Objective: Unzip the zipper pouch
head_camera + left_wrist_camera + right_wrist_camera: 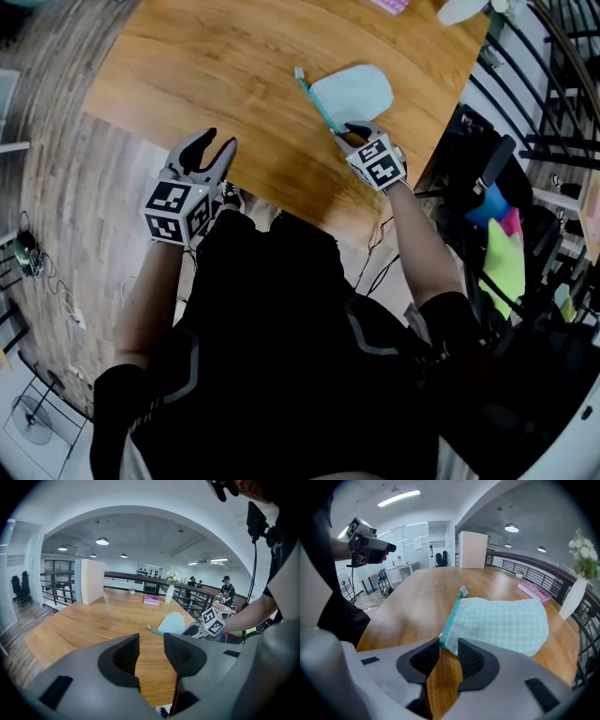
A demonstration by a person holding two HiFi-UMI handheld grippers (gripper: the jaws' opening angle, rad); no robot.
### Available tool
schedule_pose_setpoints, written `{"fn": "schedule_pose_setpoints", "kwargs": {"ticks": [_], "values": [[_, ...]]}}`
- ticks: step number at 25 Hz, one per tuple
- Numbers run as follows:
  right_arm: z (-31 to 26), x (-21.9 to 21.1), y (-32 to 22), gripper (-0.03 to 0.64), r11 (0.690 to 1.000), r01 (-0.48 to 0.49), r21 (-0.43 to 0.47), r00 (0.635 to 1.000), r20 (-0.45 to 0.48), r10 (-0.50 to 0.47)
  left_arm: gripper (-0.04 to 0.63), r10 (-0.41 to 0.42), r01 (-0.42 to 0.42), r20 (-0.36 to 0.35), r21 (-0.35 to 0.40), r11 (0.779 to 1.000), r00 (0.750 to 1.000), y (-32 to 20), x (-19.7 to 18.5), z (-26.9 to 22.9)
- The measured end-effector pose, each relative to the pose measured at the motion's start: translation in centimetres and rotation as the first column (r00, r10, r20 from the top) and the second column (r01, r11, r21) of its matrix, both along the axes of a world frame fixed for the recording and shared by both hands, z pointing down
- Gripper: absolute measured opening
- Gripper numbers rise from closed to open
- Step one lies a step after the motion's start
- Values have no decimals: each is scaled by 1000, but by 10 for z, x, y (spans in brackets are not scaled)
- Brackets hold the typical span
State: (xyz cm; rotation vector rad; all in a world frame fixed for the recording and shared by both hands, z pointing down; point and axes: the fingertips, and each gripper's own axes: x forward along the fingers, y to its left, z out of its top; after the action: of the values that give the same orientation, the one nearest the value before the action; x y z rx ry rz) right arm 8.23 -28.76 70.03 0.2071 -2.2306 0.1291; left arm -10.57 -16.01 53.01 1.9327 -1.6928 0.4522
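A pale teal checked zipper pouch (pixel 354 92) lies flat on the wooden table (pixel 234 75), with its darker teal zipper (pixel 316 103) along the left edge. My right gripper (pixel 354 131) is down at the pouch's near corner. In the right gripper view the jaws (pixel 449 644) stand partly open, with the near end of the zipper (pixel 451 620) right at the fingertips and bare wood showing in the gap behind it. The zipper's tab (pixel 462 591) lies at the far end. My left gripper (pixel 214 148) hangs open and empty over the table's near edge, well left of the pouch (pixel 172 622).
A pink book (pixel 536 591) and a white vase with flowers (pixel 569 597) stand at the table's far side, and a black railing (pixel 553 84) runs behind them. The table's near edge runs close to my body. A white cabinet (pixel 91 581) stands across the room.
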Motion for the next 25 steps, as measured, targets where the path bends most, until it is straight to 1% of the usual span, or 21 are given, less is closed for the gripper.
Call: {"fn": "schedule_pose_setpoints", "kwargs": {"ticks": [3,5,6,10,12,15,17,19,20,25], "values": [[1,-1,1,130,999,2,-40,1000,-2,-2,179,4,-4,2,-2,1000,1000,1,-1,0],[1,-1,3,127,998,20,-61,1000,-5,-20,179,4,-4,2,-3,1000,1000,1,-1,0],[-1,-2,3,136,997,27,-70,1000,-2,-27,179,3,-3,0,-2,1000,1000,0,-1,0],[-4,-4,-6,147,995,-4,-103,1000,16,6,179,-2,2,-2,-5,1000,1000,1,-4,1],[-1,-5,-8,146,993,-3,-116,1000,11,4,179,-2,2,-2,-11,1000,1000,3,-5,3],[1,-5,-5,146,993,31,-115,999,-11,-32,179,0,0,-7,-11,1000,1000,6,-4,3],[4,-4,-1,164,991,66,-113,997,-37,-71,179,1,-1,-8,-9,1000,1000,7,-5,2],[6,-5,1,166,989,73,-125,996,-45,-79,179,-2,2,-8,-11,1000,1000,10,-6,3],[6,-6,2,164,988,65,-137,997,-42,-72,179,-4,3,-8,-12,1000,1000,11,-7,3],[8,-8,5,97,979,51,-199,998,-27,-57,179,-6,6,-12,-13,1000,1000,13,-11,4]]}}
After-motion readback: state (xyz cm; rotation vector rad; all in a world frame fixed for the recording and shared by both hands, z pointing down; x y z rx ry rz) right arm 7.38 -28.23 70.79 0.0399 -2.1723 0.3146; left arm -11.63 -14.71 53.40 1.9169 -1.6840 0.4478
